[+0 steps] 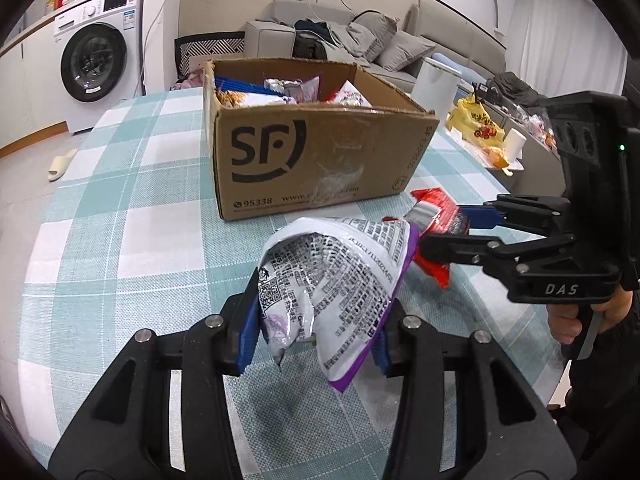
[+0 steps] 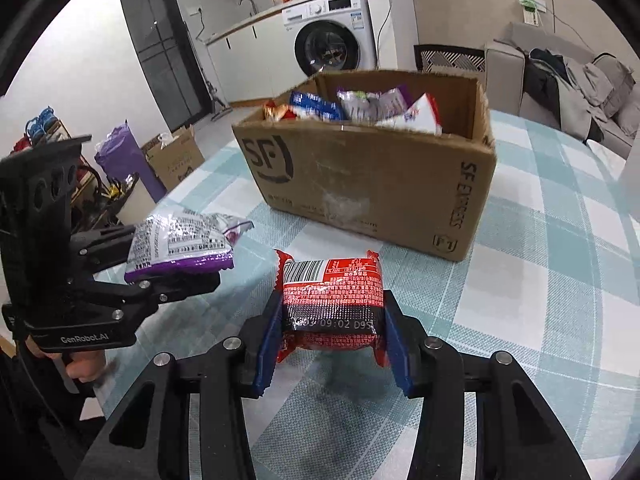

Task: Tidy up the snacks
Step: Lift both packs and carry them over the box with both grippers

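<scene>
Two grippers work over the checked table, each clamped on one snack. The left gripper pinches a purple-and-white packet; the right gripper squeezes a red packet between its blue pads. One cardboard box stands at twelve o'clock from both, open-topped, with at least five packets inside. One white washing machine stands beyond.
</scene>
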`<state>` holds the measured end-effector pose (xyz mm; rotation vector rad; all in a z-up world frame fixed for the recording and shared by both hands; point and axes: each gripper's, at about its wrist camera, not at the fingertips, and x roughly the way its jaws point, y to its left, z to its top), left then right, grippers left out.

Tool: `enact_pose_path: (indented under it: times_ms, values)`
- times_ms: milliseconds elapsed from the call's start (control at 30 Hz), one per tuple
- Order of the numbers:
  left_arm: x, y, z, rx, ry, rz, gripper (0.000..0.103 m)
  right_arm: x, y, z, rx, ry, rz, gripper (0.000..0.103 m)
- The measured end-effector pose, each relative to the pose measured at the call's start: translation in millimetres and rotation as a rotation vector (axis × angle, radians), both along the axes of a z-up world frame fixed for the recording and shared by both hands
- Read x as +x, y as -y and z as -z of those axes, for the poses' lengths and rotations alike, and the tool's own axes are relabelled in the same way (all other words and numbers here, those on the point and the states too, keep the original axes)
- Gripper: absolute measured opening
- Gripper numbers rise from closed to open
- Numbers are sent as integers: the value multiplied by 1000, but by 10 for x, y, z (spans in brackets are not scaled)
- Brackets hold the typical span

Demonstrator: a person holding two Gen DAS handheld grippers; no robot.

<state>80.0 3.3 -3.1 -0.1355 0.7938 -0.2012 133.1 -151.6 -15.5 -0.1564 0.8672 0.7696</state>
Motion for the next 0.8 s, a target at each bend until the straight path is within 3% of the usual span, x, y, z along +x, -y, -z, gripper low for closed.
enact_pose_path:
  times_ms: [800]
  values:
    - [99,-68,-462,1,115,-62,42,30,257,-498,158,83,118,47]
